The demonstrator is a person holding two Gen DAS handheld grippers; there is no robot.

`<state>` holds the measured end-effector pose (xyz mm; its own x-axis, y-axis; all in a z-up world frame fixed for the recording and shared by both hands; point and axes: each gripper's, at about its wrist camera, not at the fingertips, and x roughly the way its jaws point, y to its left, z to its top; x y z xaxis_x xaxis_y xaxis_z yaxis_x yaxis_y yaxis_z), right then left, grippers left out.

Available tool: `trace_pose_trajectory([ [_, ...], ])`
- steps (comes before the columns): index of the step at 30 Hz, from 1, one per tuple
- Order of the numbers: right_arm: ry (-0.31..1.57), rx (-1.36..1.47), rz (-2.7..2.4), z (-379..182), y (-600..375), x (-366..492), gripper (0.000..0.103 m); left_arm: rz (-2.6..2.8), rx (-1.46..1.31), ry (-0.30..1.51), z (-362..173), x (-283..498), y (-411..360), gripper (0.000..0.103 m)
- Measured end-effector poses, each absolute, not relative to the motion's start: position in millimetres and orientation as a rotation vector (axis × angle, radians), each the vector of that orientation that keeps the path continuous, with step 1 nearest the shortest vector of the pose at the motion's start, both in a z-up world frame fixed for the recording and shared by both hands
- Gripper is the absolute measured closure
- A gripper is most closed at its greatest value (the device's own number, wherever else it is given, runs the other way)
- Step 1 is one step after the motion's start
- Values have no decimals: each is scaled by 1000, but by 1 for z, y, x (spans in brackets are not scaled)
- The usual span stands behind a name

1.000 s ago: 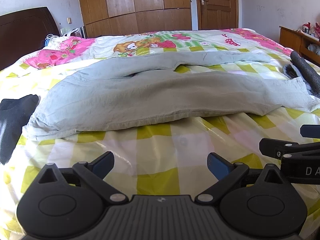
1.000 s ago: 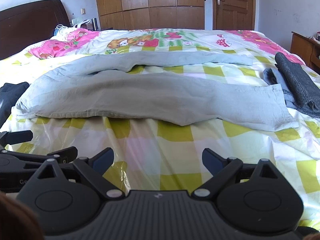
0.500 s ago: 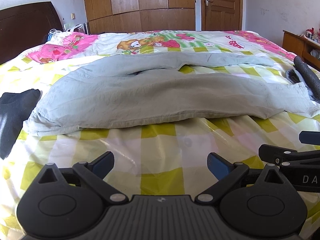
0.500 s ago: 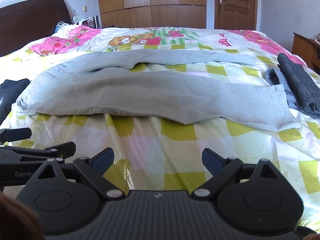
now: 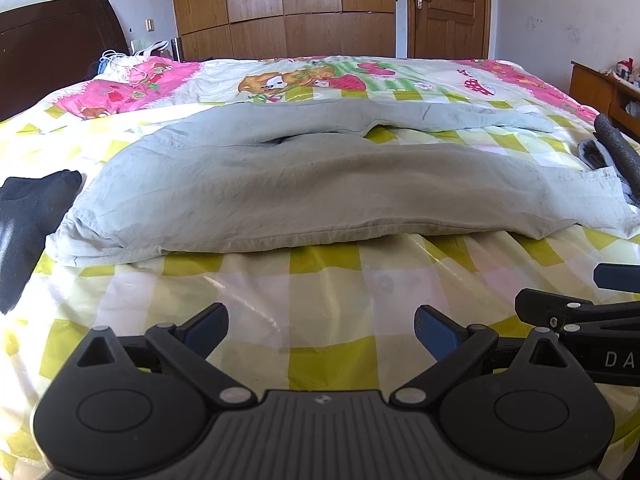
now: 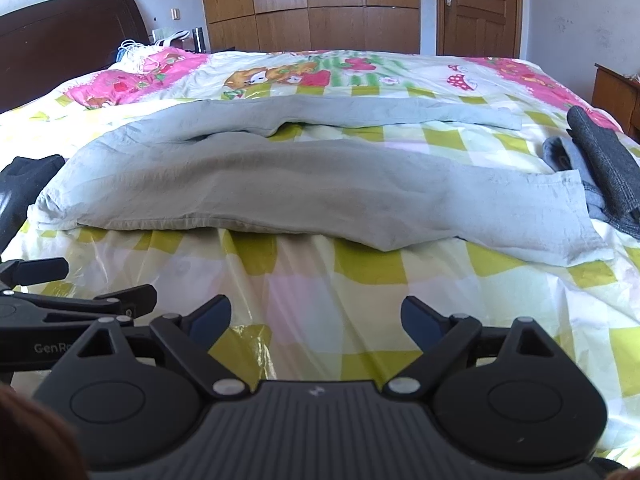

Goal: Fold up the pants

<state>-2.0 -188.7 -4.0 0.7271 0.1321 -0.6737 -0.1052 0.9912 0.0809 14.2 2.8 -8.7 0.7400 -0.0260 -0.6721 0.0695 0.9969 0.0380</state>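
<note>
Both of your jaws stand wide apart and grip nothing. Your left gripper hovers over the bed's checked cover, and your right gripper does the same just beside it; each shows up at the edge of the other's view, blue pads facing inward over bare yellow and white squares.

Ahead of you the pale grey-green pants lie spread sideways across the bed, waistband end to the left, leg ends to the right. One leg runs along the near side, the other lies farther back, with a strip of bedcover showing between them toward the right. Neither gripper touches the fabric; its near hem is apart from your fingertips.

A black garment lies at the left, near the waistband. At the right, folded dark grey clothes rest on the bed, and the near leg's end lies against them.

Beyond the bed you can see a wooden wardrobe, a closed door and a dark headboard at the left.
</note>
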Motion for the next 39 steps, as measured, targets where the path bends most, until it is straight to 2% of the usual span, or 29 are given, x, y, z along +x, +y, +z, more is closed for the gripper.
trace_pose_trajectory([
  [18, 763, -1, 227, 6, -150, 38, 25, -27, 55, 722, -3, 46, 37, 0],
  [25, 761, -44, 286, 9, -124, 63, 27, -14, 50, 720, -1, 62, 61, 0],
  [31, 717, -178, 364, 10, -99, 85, 28, -53, 193, 674, 0, 72, 102, 0],
  [39, 658, -442, 571, -2, -48, 106, 31, -4, 475, 705, -18, 81, 174, 0],
])
